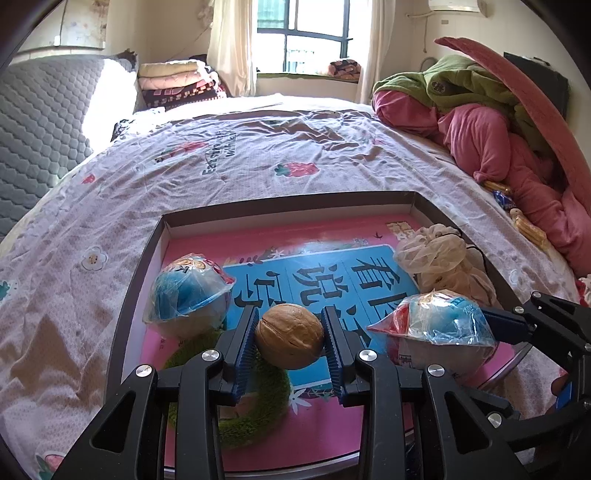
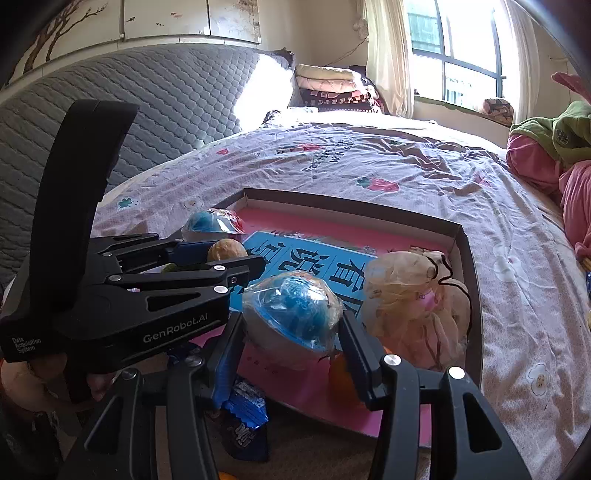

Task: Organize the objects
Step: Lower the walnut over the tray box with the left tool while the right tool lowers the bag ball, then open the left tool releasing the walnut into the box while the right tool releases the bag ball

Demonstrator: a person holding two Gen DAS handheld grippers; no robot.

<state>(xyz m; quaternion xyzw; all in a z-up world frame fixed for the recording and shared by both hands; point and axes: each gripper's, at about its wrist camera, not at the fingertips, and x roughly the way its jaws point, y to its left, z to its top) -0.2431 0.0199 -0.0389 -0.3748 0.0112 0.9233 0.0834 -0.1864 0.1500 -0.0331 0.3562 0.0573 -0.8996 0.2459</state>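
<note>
Daylight from the dark-framed window (image 1: 310,33) behind cream curtains (image 2: 388,55), blown out. Sun patch overexposes the grey quilted headboard (image 1: 40,122). Strong fisheye bending, black corner vignette. Glare on the crinkled clear plastic wrapper (image 2: 295,306). Foreground dim, shadowed; focus fairly sharp.

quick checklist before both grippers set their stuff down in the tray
1. Left gripper pads clamp the walnut on both sides: ok.
2. Right gripper holds the wrapped blue ball: ok.
3. Walnut is over the tray: ok.
4. Bare tray floor ahead of the walnut, between the other wrapped ball and the mesh pouch: ok.
5. Green fuzzy ring sits right under the left gripper: not ok.
6. Tray floor under the right gripper's ball: cannot tell.
</note>
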